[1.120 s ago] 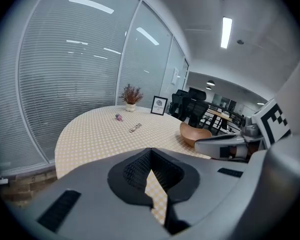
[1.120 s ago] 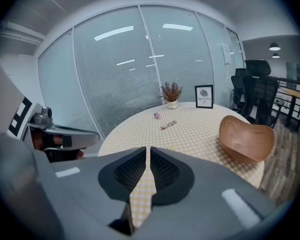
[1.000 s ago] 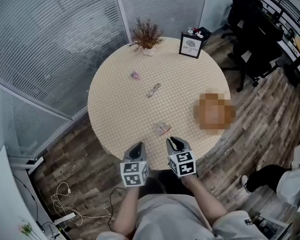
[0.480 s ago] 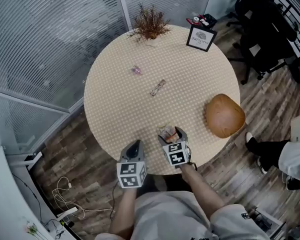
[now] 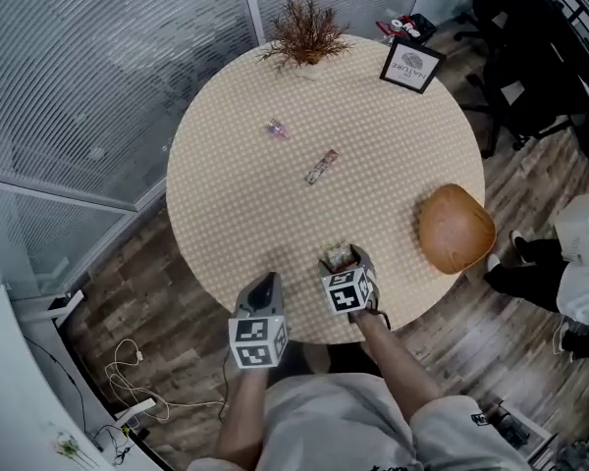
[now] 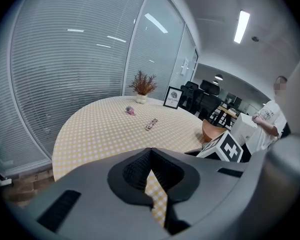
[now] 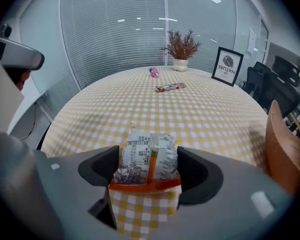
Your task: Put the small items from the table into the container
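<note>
A small printed snack packet (image 7: 147, 161) lies on the checked round table (image 5: 245, 194) near its front edge, between the jaws of my right gripper (image 7: 147, 173). Those jaws are opening and stand wide on either side of the packet (image 5: 338, 256). My left gripper (image 5: 265, 287) hovers shut over the table's near edge, left of the right gripper (image 5: 344, 261), with nothing in it. Farther out lie a candy bar (image 5: 321, 166) and a small pink item (image 5: 276, 129). A brown rounded container (image 5: 456, 229) sits at the table's right edge.
A dried plant in a pot (image 5: 305, 32) and a framed sign (image 5: 411, 65) stand at the table's far side. Glass walls with blinds run along the left. Black office chairs (image 5: 540, 57) and a person's legs (image 5: 535, 273) are to the right.
My right gripper has come forward and down over the snack packet, and its jaws have spread apart around it. The left gripper has shifted slightly and stays shut.
</note>
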`<action>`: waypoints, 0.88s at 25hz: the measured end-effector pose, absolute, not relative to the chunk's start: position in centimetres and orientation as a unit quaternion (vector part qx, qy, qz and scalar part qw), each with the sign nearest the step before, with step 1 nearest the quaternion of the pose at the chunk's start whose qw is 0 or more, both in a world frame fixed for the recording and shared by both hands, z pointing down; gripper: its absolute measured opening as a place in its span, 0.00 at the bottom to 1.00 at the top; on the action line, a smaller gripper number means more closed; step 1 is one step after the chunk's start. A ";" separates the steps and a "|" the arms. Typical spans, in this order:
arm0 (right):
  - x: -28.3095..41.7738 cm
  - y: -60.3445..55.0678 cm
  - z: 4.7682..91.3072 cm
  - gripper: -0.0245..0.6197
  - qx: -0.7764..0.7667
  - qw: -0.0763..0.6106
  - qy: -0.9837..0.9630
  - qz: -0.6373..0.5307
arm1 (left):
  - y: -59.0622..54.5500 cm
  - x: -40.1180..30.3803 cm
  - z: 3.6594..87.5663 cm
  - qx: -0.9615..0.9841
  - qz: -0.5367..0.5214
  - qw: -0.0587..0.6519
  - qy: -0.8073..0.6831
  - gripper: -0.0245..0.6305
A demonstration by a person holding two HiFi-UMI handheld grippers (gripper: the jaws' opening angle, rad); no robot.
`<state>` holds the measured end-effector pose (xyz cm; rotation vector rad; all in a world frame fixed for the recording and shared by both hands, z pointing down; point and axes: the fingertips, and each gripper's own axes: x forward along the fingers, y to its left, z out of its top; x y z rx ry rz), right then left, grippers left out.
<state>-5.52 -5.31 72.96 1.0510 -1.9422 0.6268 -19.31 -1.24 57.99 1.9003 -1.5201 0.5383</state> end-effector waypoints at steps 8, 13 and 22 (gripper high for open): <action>-5.1 -5.5 73.1 0.46 0.422 0.402 -0.764 0.278 | -1.4 -19.4 58.3 0.721 0.208 0.320 -0.578 0.04; -5.2 -6.1 71.2 0.40 0.420 0.383 -0.777 0.272 | -2.2 -18.4 58.2 0.727 0.206 0.317 -0.573 0.04; 0.5 -9.1 61.4 0.39 0.490 0.274 -0.790 0.246 | -4.5 -12.4 58.0 0.763 0.207 0.295 -0.536 0.04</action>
